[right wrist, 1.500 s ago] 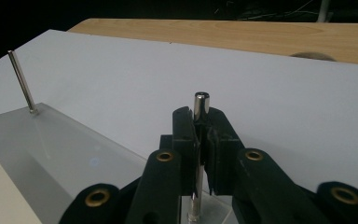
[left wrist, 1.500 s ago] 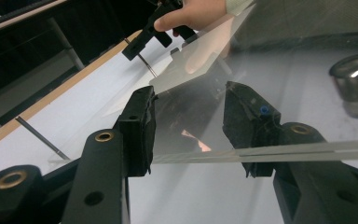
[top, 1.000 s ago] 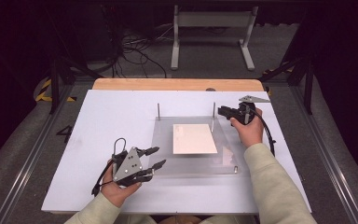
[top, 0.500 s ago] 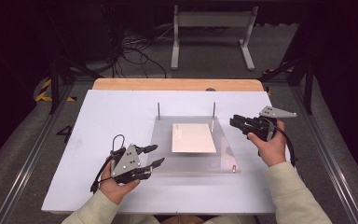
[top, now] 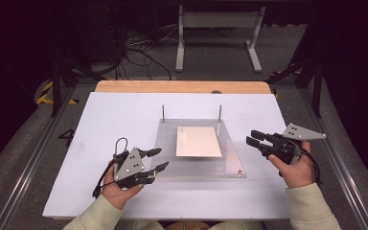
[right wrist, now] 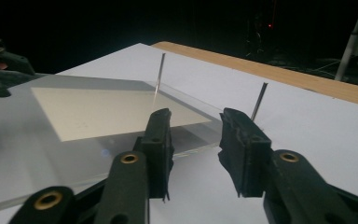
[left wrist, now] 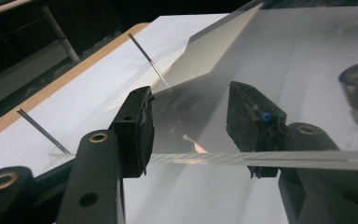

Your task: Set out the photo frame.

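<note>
A clear acrylic plate (top: 194, 165) lies on the white tabletop, with a white card (top: 198, 141) flat on its middle. Two thin metal pins (top: 163, 113) stand at its far edge, and a small metal stud (top: 240, 173) sits at its near right corner. My left gripper (top: 156, 159) is open at the plate's left front edge. In the left gripper view the plate's edge (left wrist: 307, 158) runs across between the jaws of the left gripper (left wrist: 191, 116). My right gripper (top: 254, 140) is open just off the plate's right edge, and its own view shows the right gripper (right wrist: 193, 135) holding nothing.
The white table sheet (top: 115, 115) ends in a wooden strip (top: 182, 86) at the far side. Beyond it stand a metal stand (top: 218, 28) and loose cables (top: 139, 48) on the floor. Rails run along both sides of the table.
My right gripper has come from the plate's far right corner toward me and outward, down its right side. The left gripper has stayed put.
</note>
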